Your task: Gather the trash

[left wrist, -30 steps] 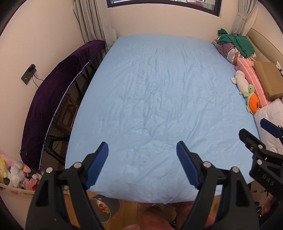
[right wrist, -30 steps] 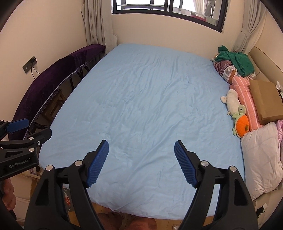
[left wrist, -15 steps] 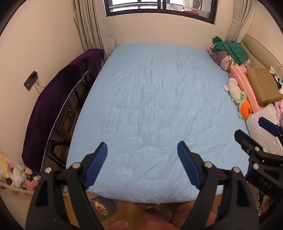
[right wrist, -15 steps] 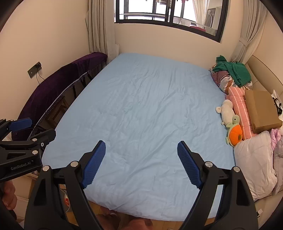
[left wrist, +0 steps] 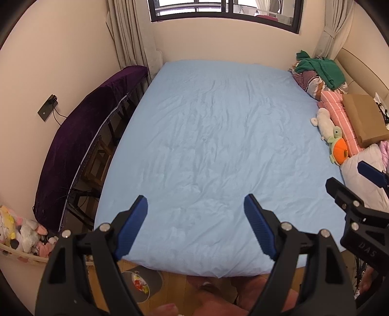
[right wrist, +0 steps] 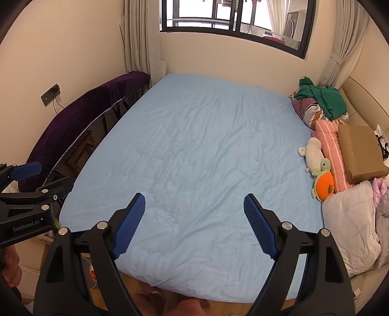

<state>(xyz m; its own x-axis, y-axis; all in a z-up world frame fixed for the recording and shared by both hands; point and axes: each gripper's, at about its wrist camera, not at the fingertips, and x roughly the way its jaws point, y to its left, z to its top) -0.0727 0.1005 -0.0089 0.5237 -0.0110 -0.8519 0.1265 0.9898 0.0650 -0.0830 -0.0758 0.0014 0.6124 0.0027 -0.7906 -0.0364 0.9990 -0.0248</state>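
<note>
Bedroom in front of me, a big bed [left wrist: 214,145] under a pale blue sheet filling both views, window [right wrist: 231,21] on the far wall with curtains either side. My left gripper [left wrist: 195,228] hangs over the bed's near edge, jaws spread wide, nothing between the blue pads [left wrist: 132,228]. Same story for the right gripper [right wrist: 194,224], wide apart and holding nothing, over the near edge a little further toward the head end. Each one shows up at the margin of the other's camera, so they sit side by side and apart. Along the bed's right edge I've got a white pillow [right wrist: 350,228] at the near corner, then a green and orange plush turtle [right wrist: 322,181] touching a pale plush toy [right wrist: 312,150], a pink striped pillow [right wrist: 330,148] with a brown cardboard box [right wrist: 359,153] lying on it, and a heap of clothes topped with a green garment [right wrist: 323,97] at the far corner. Off the left edge, a long piece of furniture under a purple cloth [left wrist: 80,136] runs along the wall. As for trash, I think that's a bin [left wrist: 143,283] on the wooden floor just below the bed's near edge, under my left jaw, with colourful scraps [left wrist: 139,285] inside, though the gripper body hides much of it. Soft toys [left wrist: 22,231] are piled at the lower left by the wall.
</note>
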